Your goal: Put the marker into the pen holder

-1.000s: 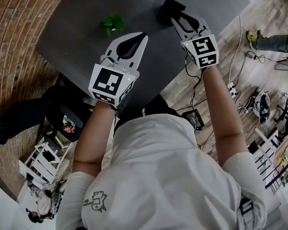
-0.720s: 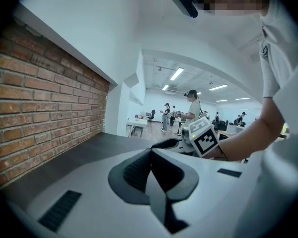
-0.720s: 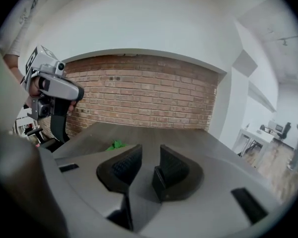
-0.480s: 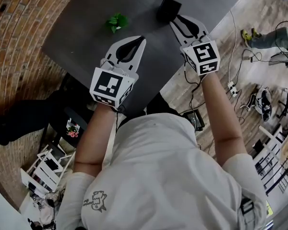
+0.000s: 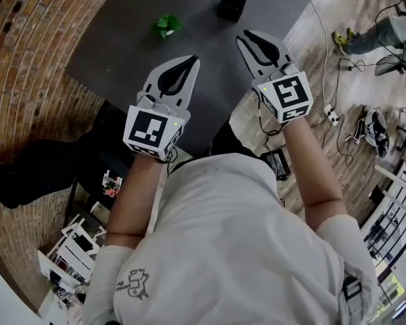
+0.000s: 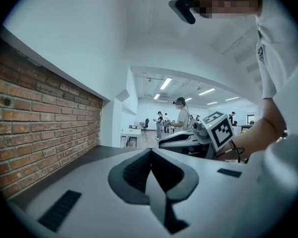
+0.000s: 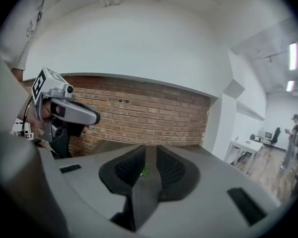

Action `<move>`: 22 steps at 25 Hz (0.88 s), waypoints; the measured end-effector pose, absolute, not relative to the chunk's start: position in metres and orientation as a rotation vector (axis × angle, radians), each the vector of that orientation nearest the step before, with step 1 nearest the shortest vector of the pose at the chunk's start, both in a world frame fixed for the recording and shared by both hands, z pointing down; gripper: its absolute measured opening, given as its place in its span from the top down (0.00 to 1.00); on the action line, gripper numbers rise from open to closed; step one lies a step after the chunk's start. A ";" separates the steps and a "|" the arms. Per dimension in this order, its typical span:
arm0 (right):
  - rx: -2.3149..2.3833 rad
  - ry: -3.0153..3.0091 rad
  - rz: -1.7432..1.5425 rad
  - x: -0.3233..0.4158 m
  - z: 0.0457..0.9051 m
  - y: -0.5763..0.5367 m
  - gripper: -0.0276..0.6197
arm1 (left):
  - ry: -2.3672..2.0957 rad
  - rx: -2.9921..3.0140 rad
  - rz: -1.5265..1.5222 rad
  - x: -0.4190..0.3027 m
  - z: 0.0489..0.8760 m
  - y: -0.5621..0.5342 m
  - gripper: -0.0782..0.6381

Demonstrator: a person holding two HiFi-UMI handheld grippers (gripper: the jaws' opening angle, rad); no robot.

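Observation:
The black square pen holder (image 5: 231,4) stands at the far side of the dark grey table (image 5: 122,46). No marker shows in any view, and I cannot see into the holder. My right gripper (image 5: 241,38) hangs in the air well short of the holder. Its jaws have just been closing and now leave only a narrow gap with nothing in it (image 7: 150,148). My left gripper (image 5: 193,59) floats beside it over the table's near part, shut and empty (image 6: 150,150).
A small green object (image 5: 167,25) lies on the table left of the holder and shows through the right jaws' gap (image 7: 144,172). Brick paving (image 5: 27,80) lies left of the table. Wood floor with cables (image 5: 331,114) lies right. A black seat (image 5: 34,175) sits near left.
Both grippers have drawn back towards me and risen. The right one has left the pen holder, and its jaws have narrowed. The left stays shut.

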State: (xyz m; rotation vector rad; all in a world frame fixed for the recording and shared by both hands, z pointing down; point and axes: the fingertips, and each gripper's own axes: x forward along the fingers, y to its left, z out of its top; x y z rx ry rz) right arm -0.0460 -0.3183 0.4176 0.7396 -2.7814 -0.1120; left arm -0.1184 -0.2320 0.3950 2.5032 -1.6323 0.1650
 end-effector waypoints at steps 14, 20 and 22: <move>0.824 -2.857 -0.214 -0.034 0.360 -0.195 0.91 | -1.601 2.607 0.130 -0.116 0.363 -0.139 0.88; 0.826 -2.897 -0.181 -0.032 0.348 -0.153 0.94 | -1.576 2.645 0.117 -0.109 0.354 -0.107 0.88; 0.831 -2.909 -0.192 -0.031 0.343 -0.140 0.95 | -1.572 2.661 0.114 -0.107 0.351 -0.098 0.88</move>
